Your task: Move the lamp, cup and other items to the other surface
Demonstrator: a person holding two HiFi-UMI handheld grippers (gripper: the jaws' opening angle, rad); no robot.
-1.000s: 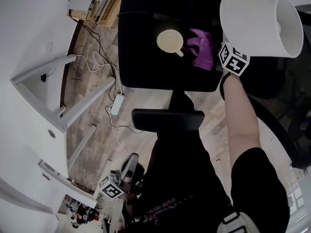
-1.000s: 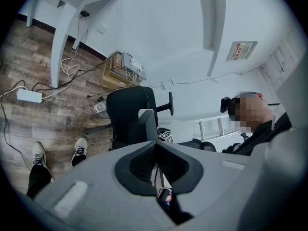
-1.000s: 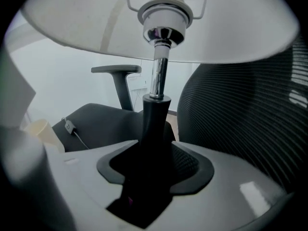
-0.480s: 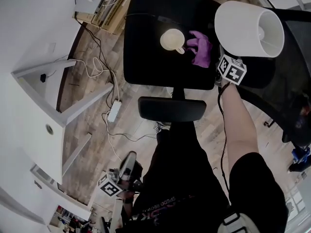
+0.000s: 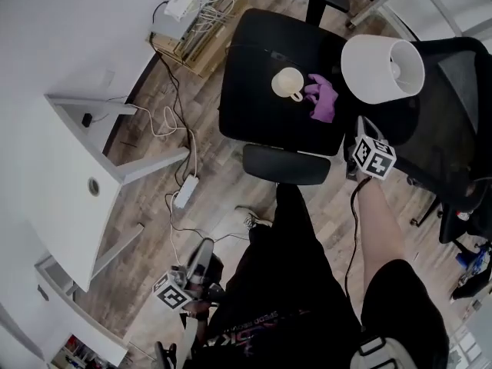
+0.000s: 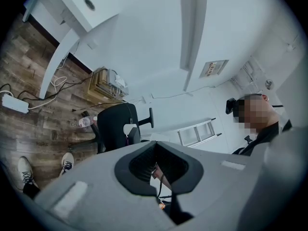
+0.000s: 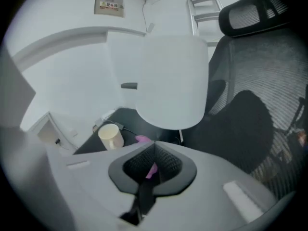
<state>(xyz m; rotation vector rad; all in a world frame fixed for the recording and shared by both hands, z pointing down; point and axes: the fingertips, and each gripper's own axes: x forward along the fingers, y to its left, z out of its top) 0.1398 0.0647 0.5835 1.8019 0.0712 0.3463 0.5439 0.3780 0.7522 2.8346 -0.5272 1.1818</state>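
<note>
Drawn back, the right claw (image 7: 154,146) has just closed empty, the lamp (image 7: 171,85) standing free beyond it.

Wood-plank floor (image 5: 150,141) fills the middle of the head view, with a white wall (image 5: 69,21) at upper left. A white desk (image 5: 46,160) stands at left, with a power strip (image 5: 184,192) and loose cables (image 5: 165,121) near its leg. A black office chair (image 5: 261,106) sits upper centre, and a mesh-backed chair (image 5: 461,121) is at right.

Nothing reads clearly: the wall sign (image 7: 110,4) carries print, seemingly red and dark, too small to make out
</note>
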